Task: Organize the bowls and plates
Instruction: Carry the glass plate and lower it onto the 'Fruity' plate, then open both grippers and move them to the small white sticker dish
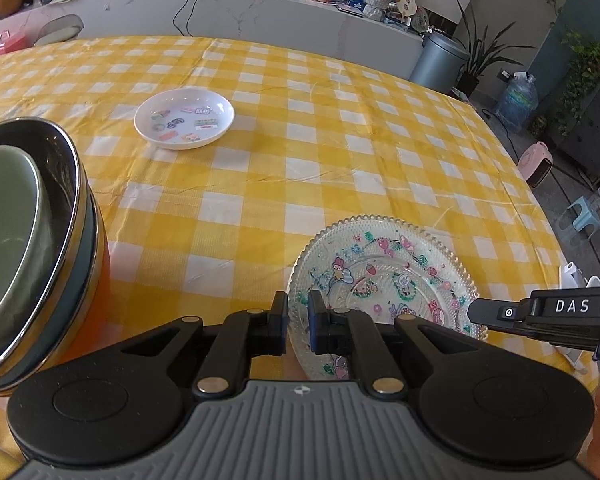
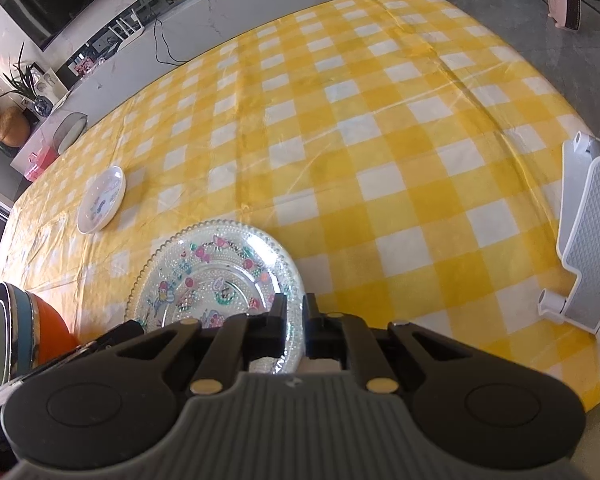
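Note:
A clear beaded glass plate (image 1: 384,276) with cartoon stickers is held between both grippers near the table's front edge. My left gripper (image 1: 298,314) is shut on its left rim. My right gripper (image 2: 296,316) is shut on its right rim (image 2: 294,280), and its body (image 1: 548,312) shows at the right of the left wrist view. A white plate (image 1: 184,123) with stickers lies further out on the table; it also shows in the right wrist view (image 2: 102,200). A stack of bowls (image 1: 32,240), green inside steel and orange, stands at the left.
The table has a yellow and white checked cloth (image 1: 320,140). A white and grey rack (image 2: 588,240) lies at the table's right edge. A counter with clutter runs behind the table, and a bin (image 1: 440,60) stands beyond the far right corner.

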